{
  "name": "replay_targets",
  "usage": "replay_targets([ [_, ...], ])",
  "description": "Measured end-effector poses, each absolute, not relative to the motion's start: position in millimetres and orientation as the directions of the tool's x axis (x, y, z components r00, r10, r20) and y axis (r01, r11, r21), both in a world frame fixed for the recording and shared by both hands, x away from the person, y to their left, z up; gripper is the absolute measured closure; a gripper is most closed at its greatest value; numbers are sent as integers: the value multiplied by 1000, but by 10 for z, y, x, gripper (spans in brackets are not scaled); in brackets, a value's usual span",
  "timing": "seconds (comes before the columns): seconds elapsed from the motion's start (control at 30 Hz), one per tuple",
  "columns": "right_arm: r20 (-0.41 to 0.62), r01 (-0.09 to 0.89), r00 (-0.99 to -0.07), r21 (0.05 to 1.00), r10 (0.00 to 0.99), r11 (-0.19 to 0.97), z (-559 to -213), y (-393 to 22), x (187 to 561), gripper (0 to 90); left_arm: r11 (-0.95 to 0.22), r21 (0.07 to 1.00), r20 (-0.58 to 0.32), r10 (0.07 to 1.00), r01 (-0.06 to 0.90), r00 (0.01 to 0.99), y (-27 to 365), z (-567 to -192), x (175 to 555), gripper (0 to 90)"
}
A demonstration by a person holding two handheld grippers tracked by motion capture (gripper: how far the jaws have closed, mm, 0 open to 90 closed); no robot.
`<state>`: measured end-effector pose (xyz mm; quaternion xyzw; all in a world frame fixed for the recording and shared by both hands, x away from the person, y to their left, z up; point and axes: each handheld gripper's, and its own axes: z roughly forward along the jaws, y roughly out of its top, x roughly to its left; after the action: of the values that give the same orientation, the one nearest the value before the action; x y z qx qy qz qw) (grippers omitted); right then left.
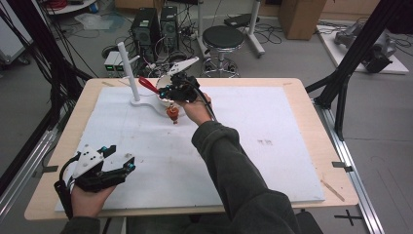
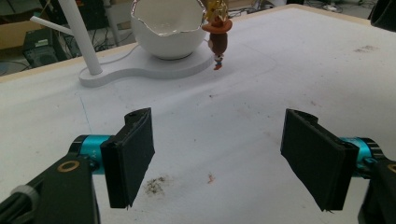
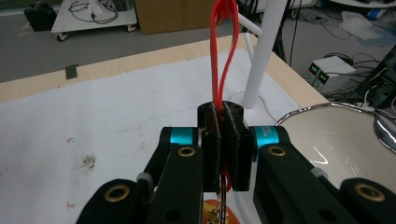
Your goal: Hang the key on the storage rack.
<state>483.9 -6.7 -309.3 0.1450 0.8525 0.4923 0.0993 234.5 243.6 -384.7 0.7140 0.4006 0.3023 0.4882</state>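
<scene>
My right gripper [image 1: 165, 90] is shut on a red strap loop [image 1: 147, 84] at the far middle of the table, over the rim of a white bowl [image 1: 162, 100]. A small orange-brown toy figure [image 1: 172, 113] hangs below the jaws, just above the white mat. In the right gripper view the red strap loop [image 3: 223, 46] rises from between the closed pads of my right gripper [image 3: 226, 140], beside the white post [image 3: 264, 46] and the bowl [image 3: 336, 140]. My left gripper [image 1: 122, 157] rests open at the near left, with nothing between its pads [image 2: 133, 154]. It faces the bowl [image 2: 166, 32] and the figure [image 2: 218, 42].
The bowl sits on a white stand base [image 2: 140, 70] with a tall post [image 1: 127, 73] carrying a side peg. A white mat [image 1: 253, 161] covers most of the wooden table [image 1: 311, 92]. Black frame struts [image 1: 355, 53] stand at the right, and a stool and computers on the floor beyond.
</scene>
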Motion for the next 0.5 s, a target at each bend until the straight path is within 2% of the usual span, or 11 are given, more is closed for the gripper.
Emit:
replay_targets([
  [0.5, -8, 157, -943, 872, 333, 463, -3052, 212, 4887, 864, -198, 941, 38, 868, 274, 496, 2439, -3841, 2342, 260],
])
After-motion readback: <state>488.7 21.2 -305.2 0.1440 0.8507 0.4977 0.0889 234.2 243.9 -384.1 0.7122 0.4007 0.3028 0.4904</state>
